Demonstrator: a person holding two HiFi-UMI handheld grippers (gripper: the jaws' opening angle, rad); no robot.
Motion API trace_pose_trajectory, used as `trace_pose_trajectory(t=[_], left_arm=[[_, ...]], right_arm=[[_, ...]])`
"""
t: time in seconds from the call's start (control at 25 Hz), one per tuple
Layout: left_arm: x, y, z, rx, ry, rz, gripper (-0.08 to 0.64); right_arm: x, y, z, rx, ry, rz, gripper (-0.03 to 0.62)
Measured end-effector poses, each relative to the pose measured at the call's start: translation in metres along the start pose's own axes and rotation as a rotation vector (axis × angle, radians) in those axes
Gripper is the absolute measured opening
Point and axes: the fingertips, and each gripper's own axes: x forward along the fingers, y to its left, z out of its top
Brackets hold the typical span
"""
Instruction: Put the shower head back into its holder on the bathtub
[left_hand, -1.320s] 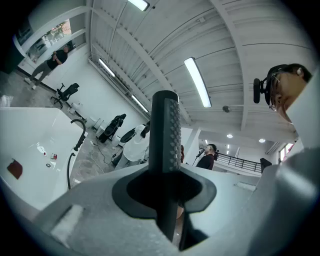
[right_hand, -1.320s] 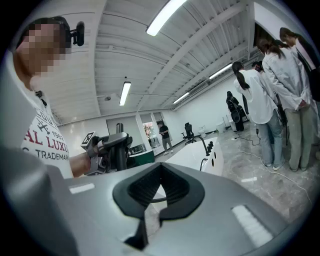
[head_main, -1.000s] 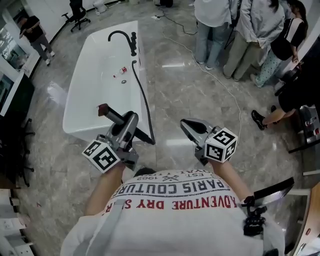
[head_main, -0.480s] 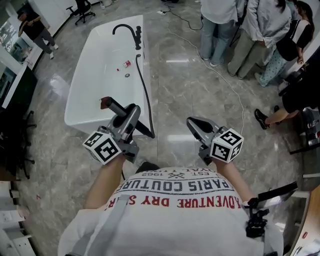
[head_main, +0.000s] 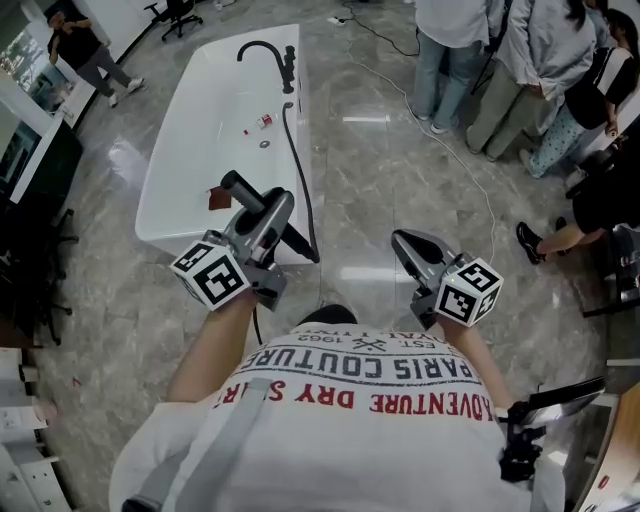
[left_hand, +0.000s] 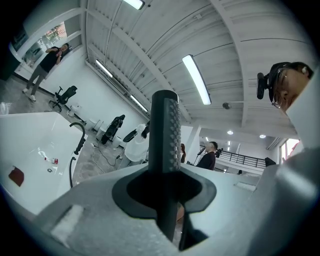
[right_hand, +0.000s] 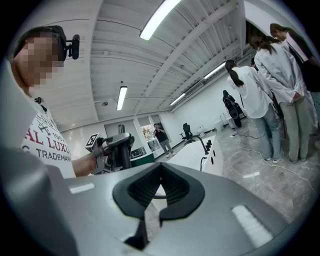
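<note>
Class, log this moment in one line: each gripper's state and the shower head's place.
left gripper: shut on shower head | right gripper: shut, empty | shower head: held near bathtub

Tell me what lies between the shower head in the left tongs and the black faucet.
In the head view, the black hose runs between shower head and faucet, along the bathtub's right edge.
</note>
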Motion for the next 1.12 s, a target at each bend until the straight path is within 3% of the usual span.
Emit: trace_pose_trajectory(t=[0.16,0.44,0.92,1.12], left_arm=[[0.008,0.009,0.012,-0.048,-0.015,-0.005,0.089],[0.045,0.048,0.044,-0.069,-0.059,-0.017,0.087],[0.153,0.177,0.101,-0.113,-0.087,0.028,0.087],[0.191,0.238,0.138,-0.102,-0.136,0.052,0.087]], right_arm=[[0.004,-0.01,-0.005,0.01,0.028,-0.014,0.003],[0.033,-0.052,0.003,0.024,0.057,-0.032,0.002],[0.156,-0.16,0.055,0.071,0.109,-0.011,0.003],[0.221,-0.205,0.085,0.02,0.159,0.035,0.003]])
